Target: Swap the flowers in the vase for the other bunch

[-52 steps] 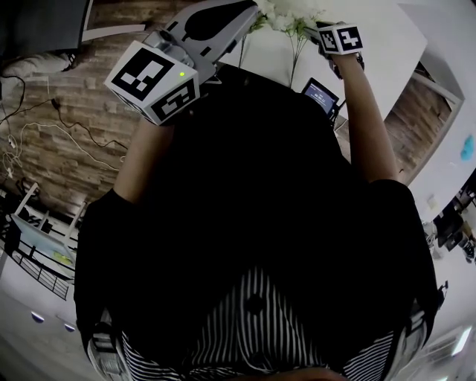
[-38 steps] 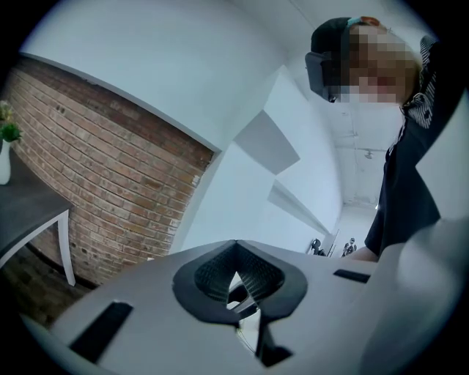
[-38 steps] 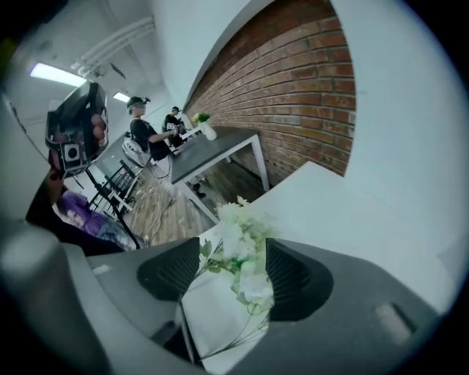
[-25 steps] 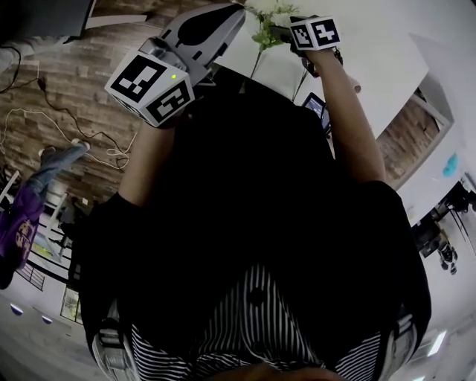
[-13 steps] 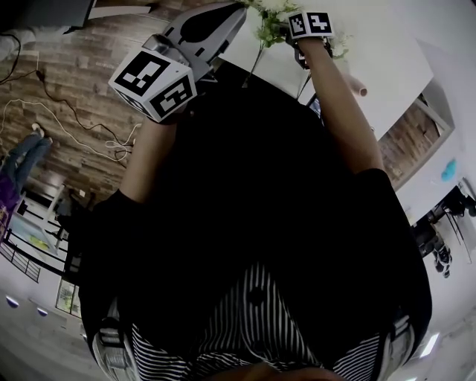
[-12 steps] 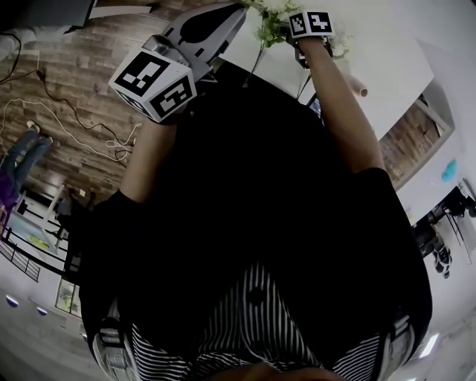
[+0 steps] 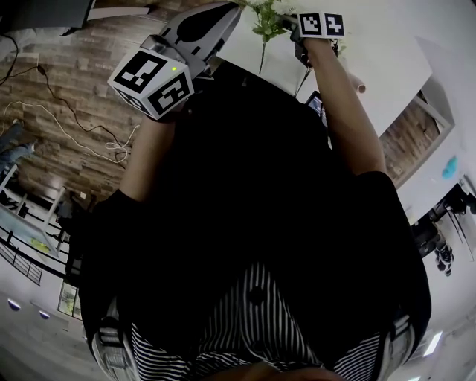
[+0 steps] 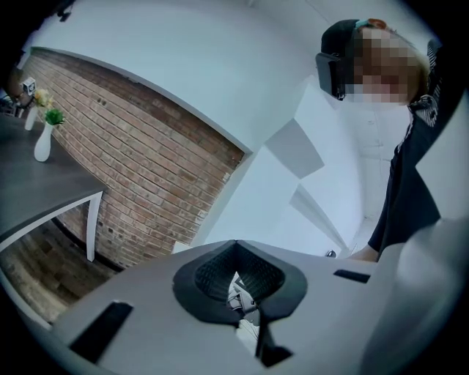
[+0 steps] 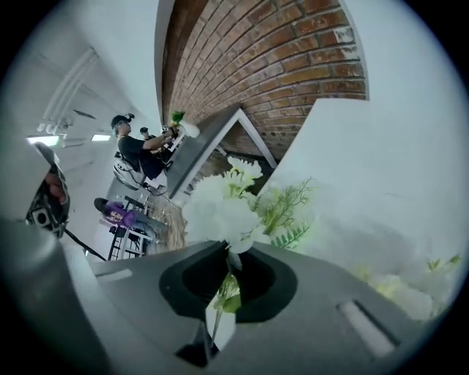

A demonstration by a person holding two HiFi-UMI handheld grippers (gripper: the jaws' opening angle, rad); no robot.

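A bunch of white flowers with green fern sprigs (image 9: 220, 209) fills the middle of the right gripper view. Its thin stems (image 9: 218, 311) run down between the jaws of my right gripper (image 9: 229, 260), which is shut on them. In the head view that gripper (image 7: 291, 24) is at the top edge over the white table (image 7: 387, 45), with the flowers (image 7: 264, 21) just left of its marker cube. My left gripper (image 7: 232, 7) is raised at the top left, shut, with nothing in its jaws (image 8: 238, 272). No vase shows near the grippers.
Another pale bunch (image 9: 410, 289) lies blurred at the lower right of the right gripper view. A dark screen device (image 7: 316, 100) sits at the table edge. Far off stands a grey table (image 8: 51, 183) with a small white vase (image 8: 42, 143), before a brick wall (image 8: 146, 168).
The right gripper's jaws have closed on the flower stems and it shifted slightly right. The left gripper has barely moved. A person in the background at the left has walked out of view.
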